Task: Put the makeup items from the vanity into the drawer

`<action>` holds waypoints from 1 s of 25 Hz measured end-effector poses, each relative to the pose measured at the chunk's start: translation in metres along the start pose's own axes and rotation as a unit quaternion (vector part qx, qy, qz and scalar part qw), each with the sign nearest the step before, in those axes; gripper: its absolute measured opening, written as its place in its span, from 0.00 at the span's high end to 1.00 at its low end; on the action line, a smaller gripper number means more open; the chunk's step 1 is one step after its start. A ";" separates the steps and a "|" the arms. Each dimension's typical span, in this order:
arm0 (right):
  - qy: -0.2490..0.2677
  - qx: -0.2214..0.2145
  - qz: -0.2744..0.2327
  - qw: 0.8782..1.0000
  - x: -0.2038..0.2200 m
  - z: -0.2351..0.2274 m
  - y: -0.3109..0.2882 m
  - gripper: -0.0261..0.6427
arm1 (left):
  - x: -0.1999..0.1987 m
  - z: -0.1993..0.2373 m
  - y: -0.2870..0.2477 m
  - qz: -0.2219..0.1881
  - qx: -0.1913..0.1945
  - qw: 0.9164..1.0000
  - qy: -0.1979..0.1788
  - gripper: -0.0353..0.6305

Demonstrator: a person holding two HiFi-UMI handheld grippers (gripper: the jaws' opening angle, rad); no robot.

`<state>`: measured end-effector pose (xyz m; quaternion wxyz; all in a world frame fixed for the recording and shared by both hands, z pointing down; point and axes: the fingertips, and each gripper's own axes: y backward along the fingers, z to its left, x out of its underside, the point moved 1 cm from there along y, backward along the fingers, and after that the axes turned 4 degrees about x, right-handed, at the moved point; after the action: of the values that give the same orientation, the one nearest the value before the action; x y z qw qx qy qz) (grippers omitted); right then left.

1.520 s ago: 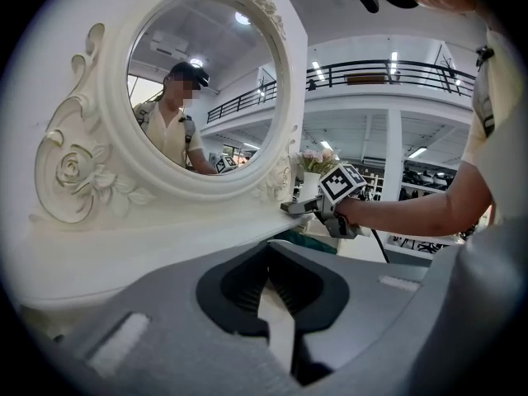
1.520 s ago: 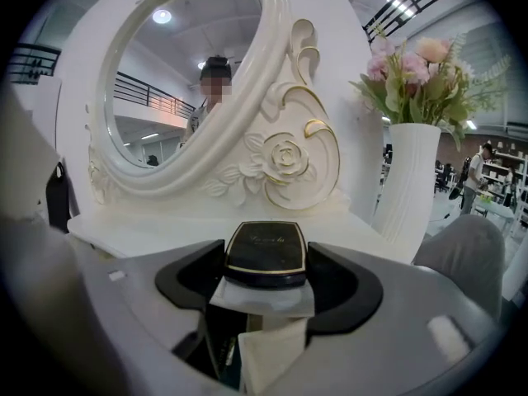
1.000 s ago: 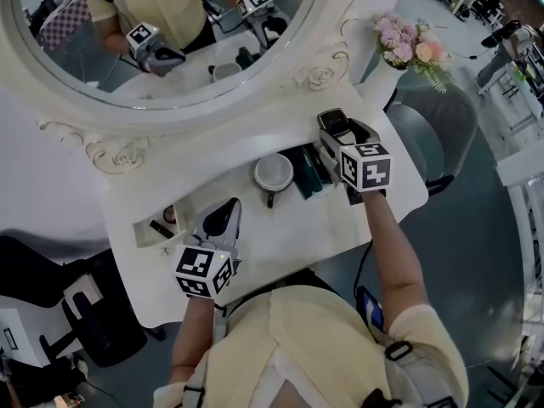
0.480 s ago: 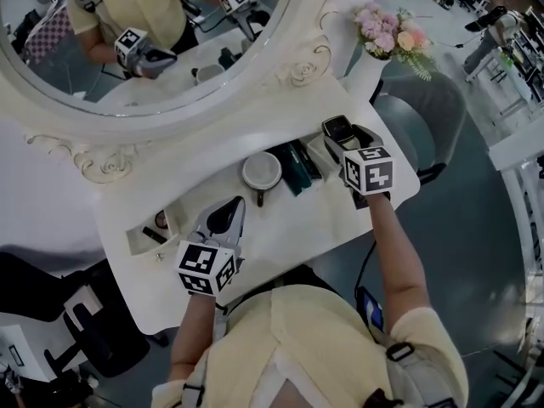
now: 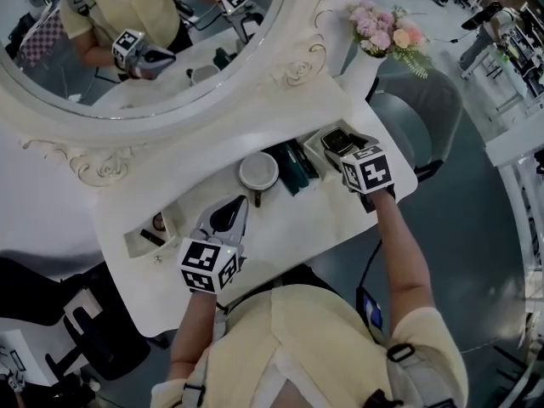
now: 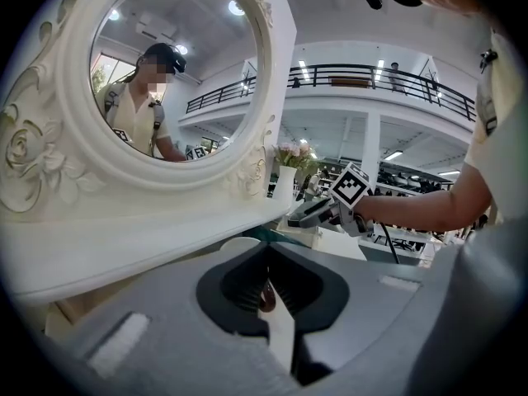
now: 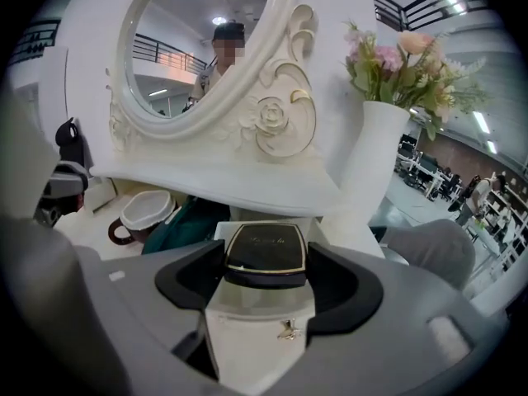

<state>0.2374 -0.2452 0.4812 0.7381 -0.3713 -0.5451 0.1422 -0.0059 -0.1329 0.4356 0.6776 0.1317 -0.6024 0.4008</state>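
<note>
Right claw (image 7: 266,279) gripped a black, gold-rimmed rectangular compact (image 7: 266,252); my left claw (image 6: 268,294) sat closed over the white vanity (image 5: 297,221).

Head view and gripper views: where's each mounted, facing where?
Head view: on the head, steeply down at vanity top; forearms, left hand-held gripper and right hand-held gripper show.
Left gripper view: on the left hand-held gripper, along shut jaws toward the mirror.
Right gripper view: on the right hand-held gripper, jaws gripping a black compact, toward the vase.
All share the mirror.
</note>
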 end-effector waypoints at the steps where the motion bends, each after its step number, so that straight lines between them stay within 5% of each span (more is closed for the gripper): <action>1: 0.008 -0.004 0.011 1.000 0.001 0.001 -0.002 0.49 | 0.000 0.000 0.000 0.001 0.000 1.000 0.000 0.95; 11: 0.069 -0.026 0.116 0.990 0.005 0.002 -0.022 0.49 | 0.003 0.001 0.001 0.004 -0.001 1.000 0.004 0.95; 25: 0.077 -0.030 0.191 0.978 0.011 -0.002 -0.047 0.49 | 0.009 0.004 0.004 0.008 -0.012 1.000 0.009 0.95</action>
<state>0.2344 -0.2713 0.5215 0.7255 -0.5007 -0.4094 0.2353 -0.0117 -0.1294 0.4431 0.6814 0.1149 -0.6020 0.4002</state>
